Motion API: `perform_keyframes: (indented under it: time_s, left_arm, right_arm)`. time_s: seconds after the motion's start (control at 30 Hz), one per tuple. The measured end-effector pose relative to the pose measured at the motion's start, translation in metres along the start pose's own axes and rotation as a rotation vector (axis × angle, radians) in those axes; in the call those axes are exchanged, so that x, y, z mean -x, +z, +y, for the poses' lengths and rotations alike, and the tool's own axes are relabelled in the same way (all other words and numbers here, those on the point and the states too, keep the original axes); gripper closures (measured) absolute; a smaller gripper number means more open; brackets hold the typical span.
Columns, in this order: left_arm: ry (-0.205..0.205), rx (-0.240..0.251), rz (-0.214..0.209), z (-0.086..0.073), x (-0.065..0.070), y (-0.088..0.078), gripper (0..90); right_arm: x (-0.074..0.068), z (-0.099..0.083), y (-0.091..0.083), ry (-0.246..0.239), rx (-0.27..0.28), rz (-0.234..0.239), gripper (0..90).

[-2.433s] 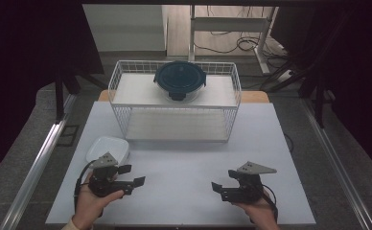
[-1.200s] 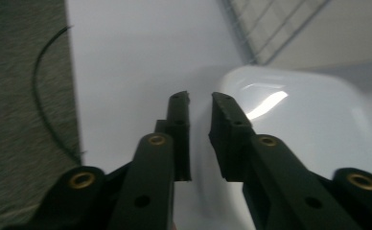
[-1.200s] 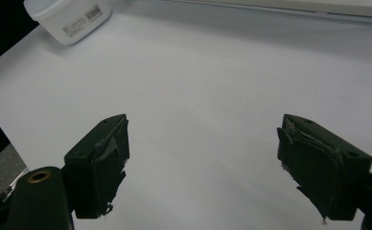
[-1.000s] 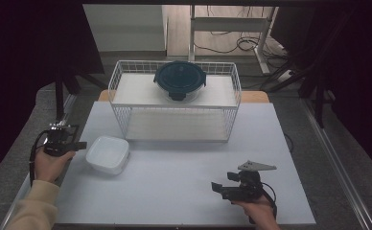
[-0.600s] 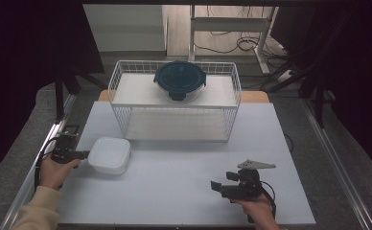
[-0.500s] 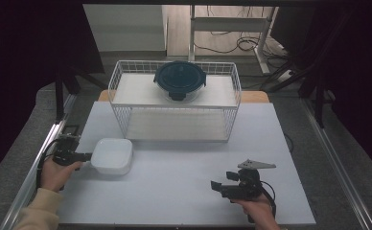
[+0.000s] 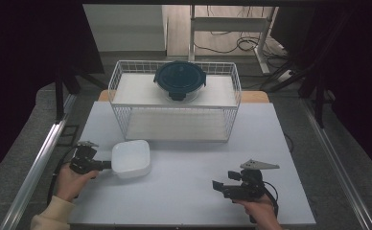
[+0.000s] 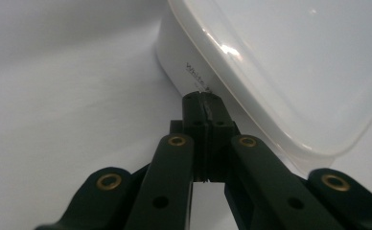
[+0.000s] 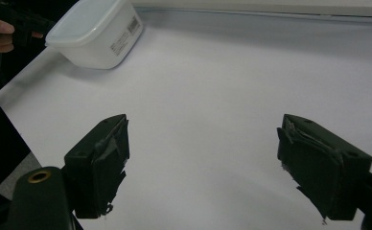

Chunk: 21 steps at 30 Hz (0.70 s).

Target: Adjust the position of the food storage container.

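White tub (image 7: pixel 132 159) with translucent pale lid, small dark print on its side, maybe a barcode label; black left gripper (image 8: pixel 203 102), brass rivets; black right gripper (image 7: pixel 217 186) with grey plate; white wire basket (image 7: pixel 174 123); dark teal round lid (image 7: pixel 180 79); pale grey-white table (image 7: pixel 261 139); cream sleeve (image 7: pixel 50 219)

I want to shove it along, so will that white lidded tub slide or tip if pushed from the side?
The white tub is low and wide, so it will probably slide, not tip. It looks like thin plastic, likely light. The shut left gripper touches near one corner, so it may swivel.
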State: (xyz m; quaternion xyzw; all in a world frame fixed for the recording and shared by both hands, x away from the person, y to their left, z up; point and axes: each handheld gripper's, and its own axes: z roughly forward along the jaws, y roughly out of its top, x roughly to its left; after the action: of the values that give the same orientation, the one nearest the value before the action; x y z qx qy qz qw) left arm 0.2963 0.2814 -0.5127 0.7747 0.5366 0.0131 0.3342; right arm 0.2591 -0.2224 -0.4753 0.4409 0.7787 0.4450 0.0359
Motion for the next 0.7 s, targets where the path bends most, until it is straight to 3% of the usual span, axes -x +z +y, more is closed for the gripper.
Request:
perform_keyframes:
  time_s: [0.47, 0.7]
  left_arm:
    - [0.027, -0.009, -0.066, 0.002, 0.026, 0.012, 89.8]
    - [0.07, -0.029, -0.105, 0.007, 0.046, 0.022, 89.7]
  right_arm:
    - [0.0, 0.0, -0.001, 0.004, 0.009, -0.011, 18.1]
    - [0.001, 0.001, -0.003, 0.004, 0.01, -0.011, 18.1]
